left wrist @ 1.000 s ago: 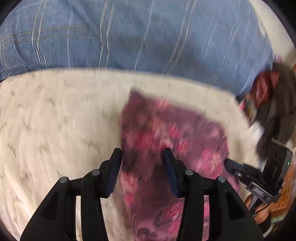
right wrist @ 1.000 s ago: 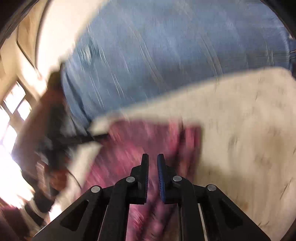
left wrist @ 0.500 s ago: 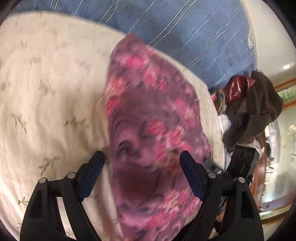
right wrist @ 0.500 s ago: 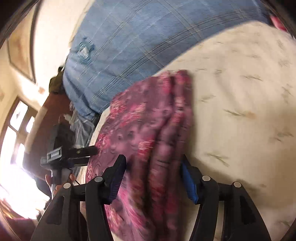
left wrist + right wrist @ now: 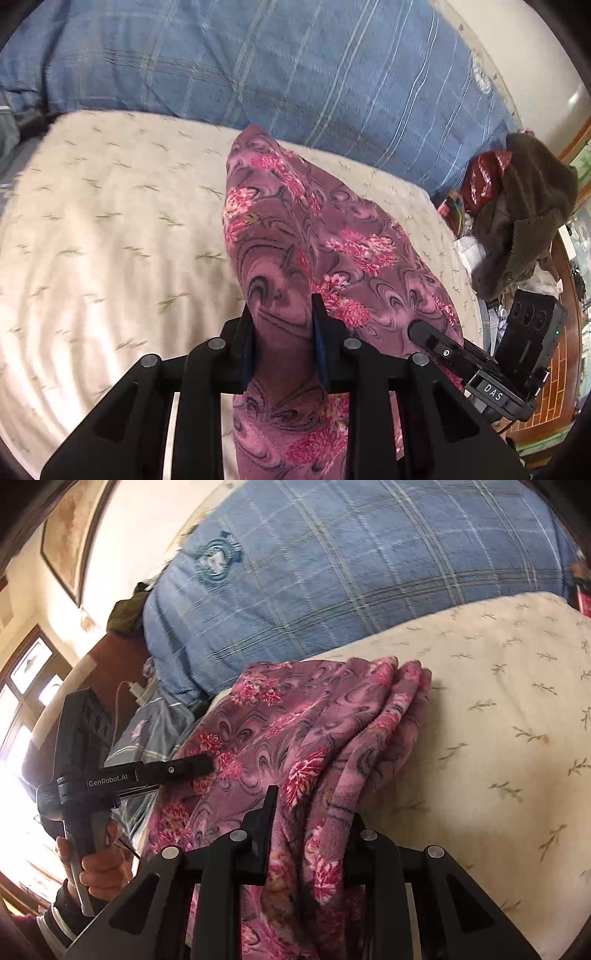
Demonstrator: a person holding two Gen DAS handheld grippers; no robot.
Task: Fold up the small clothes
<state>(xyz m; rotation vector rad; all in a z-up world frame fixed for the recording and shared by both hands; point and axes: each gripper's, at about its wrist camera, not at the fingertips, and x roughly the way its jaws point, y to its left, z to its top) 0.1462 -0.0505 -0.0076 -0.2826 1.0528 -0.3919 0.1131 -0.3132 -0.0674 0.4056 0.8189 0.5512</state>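
A purple fleece garment with pink flowers (image 5: 295, 236) lies bunched in folds on a cream bedsheet (image 5: 110, 229). My left gripper (image 5: 282, 314) has its jaws closed in on a thick fold of it. In the right wrist view the same garment (image 5: 295, 738) lies along the sheet's left edge. My right gripper (image 5: 314, 812) straddles its folded edge and grips it. The left gripper's fingers (image 5: 192, 766) show there, pressed into the cloth from the left. The right gripper's fingers (image 5: 428, 332) show at the cloth's right side in the left wrist view.
A blue plaid blanket (image 5: 295, 66) rises behind the sheet. A brown fur coat (image 5: 524, 206) and a red bag (image 5: 480, 173) lie past the bed's right edge. A white charger and cable (image 5: 133, 690) lie by the garment's far side.
Both grippers were wide open over the garment half a second ago and have closed in on its folds. The garment is more bunched and lifted.
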